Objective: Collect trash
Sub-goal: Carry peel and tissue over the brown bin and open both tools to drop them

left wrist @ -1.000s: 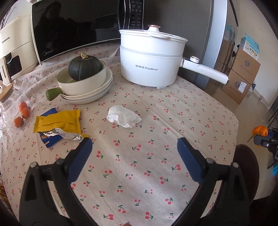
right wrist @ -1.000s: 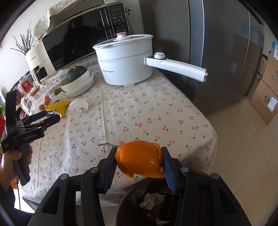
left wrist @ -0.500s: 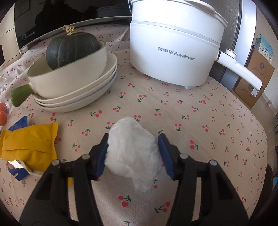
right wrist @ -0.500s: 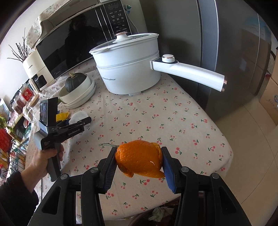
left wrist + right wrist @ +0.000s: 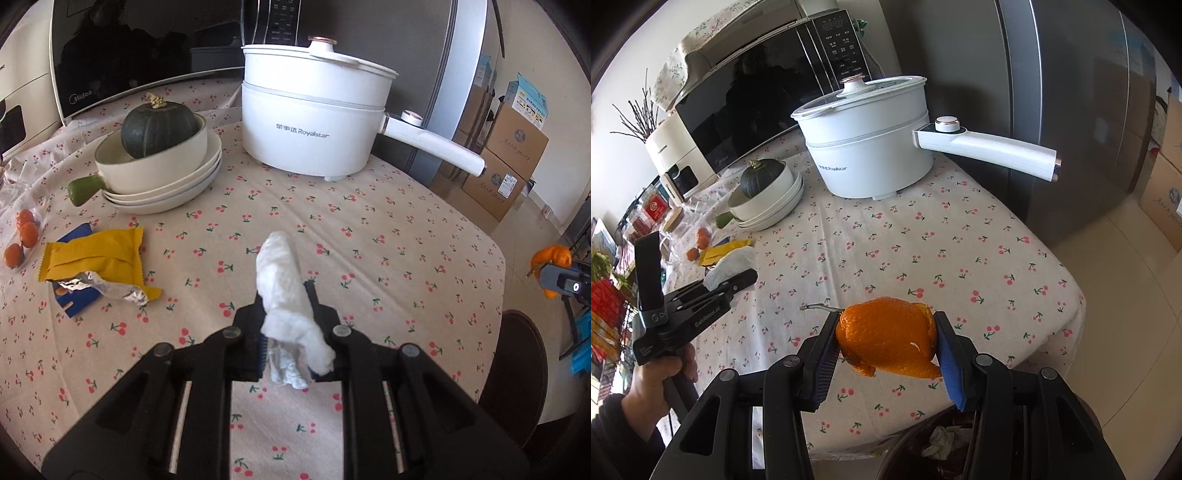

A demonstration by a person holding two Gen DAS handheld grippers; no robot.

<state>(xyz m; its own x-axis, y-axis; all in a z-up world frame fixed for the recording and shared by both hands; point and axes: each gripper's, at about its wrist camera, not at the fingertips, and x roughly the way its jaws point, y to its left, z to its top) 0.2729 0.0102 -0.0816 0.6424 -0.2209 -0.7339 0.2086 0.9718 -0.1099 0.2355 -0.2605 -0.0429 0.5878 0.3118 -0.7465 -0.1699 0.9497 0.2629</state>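
Note:
My left gripper (image 5: 286, 325) is shut on a crumpled white tissue (image 5: 284, 291) and holds it above the cherry-print tablecloth (image 5: 369, 240). It also shows in the right wrist view (image 5: 738, 278) with the tissue (image 5: 733, 262) in it. My right gripper (image 5: 886, 347) is shut on an orange peel (image 5: 886, 341), held past the table's front edge above a dark trash bin (image 5: 916, 443). The peel (image 5: 552, 258) and bin (image 5: 517, 373) show at the right of the left wrist view. A yellow wrapper (image 5: 96, 254), crumpled foil (image 5: 107, 290) and a blue packet (image 5: 75, 299) lie at the left.
A white electric pot (image 5: 314, 114) with a long handle (image 5: 432, 147) stands at the back. Stacked cream dishes (image 5: 162, 177) hold a green squash (image 5: 159, 125). Small oranges in a bag (image 5: 22, 240) lie at the far left. A microwave (image 5: 147, 55) and cardboard boxes (image 5: 506, 162) stand behind.
My left gripper moved to the tissue, shut on it and lifted it off the cloth. My right gripper kept the orange peel and shifted a little near the bin.

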